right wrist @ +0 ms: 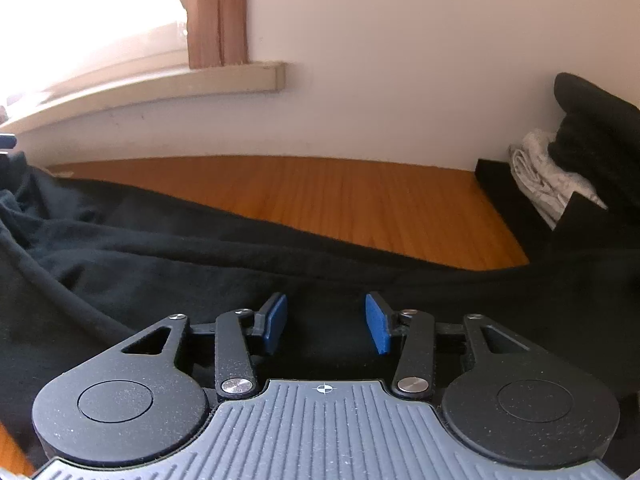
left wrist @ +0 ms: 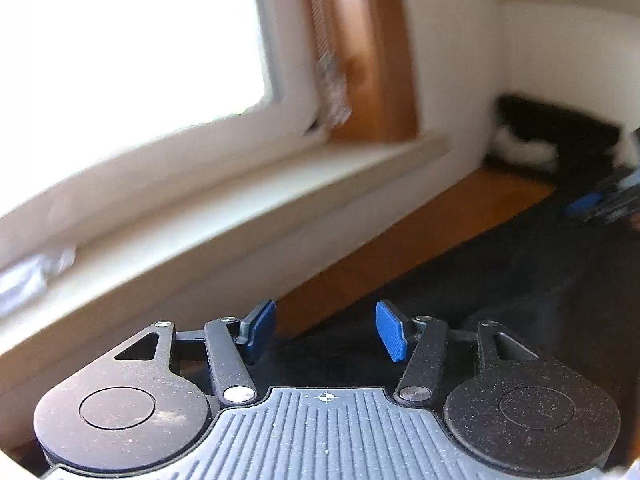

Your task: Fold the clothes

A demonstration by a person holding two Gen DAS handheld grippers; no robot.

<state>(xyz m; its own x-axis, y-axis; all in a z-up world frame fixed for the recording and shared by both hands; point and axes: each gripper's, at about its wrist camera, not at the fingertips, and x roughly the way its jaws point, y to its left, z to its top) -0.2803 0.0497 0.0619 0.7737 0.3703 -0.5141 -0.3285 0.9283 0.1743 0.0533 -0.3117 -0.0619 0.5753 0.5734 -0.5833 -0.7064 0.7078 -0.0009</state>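
A black garment lies spread in loose folds on the wooden table. It also shows in the left wrist view, dark and blurred. My right gripper is open and empty, low over the middle of the cloth. My left gripper is open and empty, over the garment's far edge near the wall. The right gripper shows faintly at the right edge of the left wrist view.
A stack of folded clothes, black over white, sits at the table's far right against the wall. A window sill and brown curtain are at the back left. The left wrist view is motion-blurred.
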